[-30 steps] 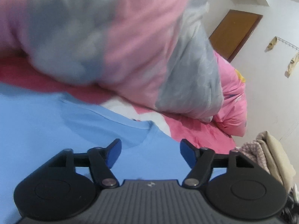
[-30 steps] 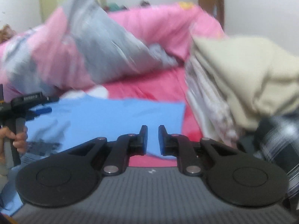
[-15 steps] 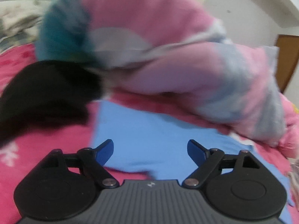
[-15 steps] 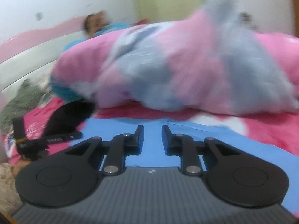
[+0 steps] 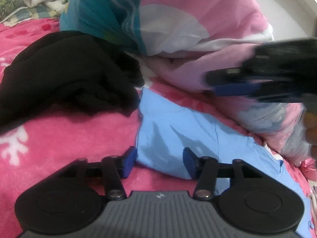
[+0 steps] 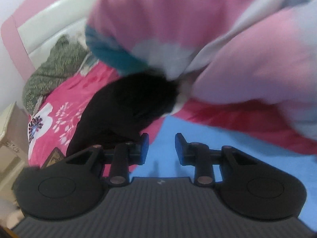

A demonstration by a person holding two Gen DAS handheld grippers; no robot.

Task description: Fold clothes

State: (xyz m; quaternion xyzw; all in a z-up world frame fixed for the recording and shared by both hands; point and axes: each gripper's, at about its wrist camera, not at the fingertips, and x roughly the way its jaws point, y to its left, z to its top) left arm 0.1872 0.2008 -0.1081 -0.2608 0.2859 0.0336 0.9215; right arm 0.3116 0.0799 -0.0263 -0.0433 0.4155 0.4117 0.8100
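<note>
My left gripper [image 5: 159, 161] fingers just closing around blue shirt [image 5: 178, 136] corner beside black garment [image 5: 65, 75], not yet pinching; right gripper [image 6: 160, 148] fingers just opening, empty. Pinch hem only, skip pink bedcover [image 5: 75, 136].

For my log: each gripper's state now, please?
Left gripper: open, jaws just closing, blue shirt edge between them.
Right gripper: open, jaws just opening, holds nothing.

1 blue shirt [image 5: 178, 130], 1 black garment [image 5: 65, 75], 1 pink quilt [image 5: 198, 25], 2 grippers
</note>
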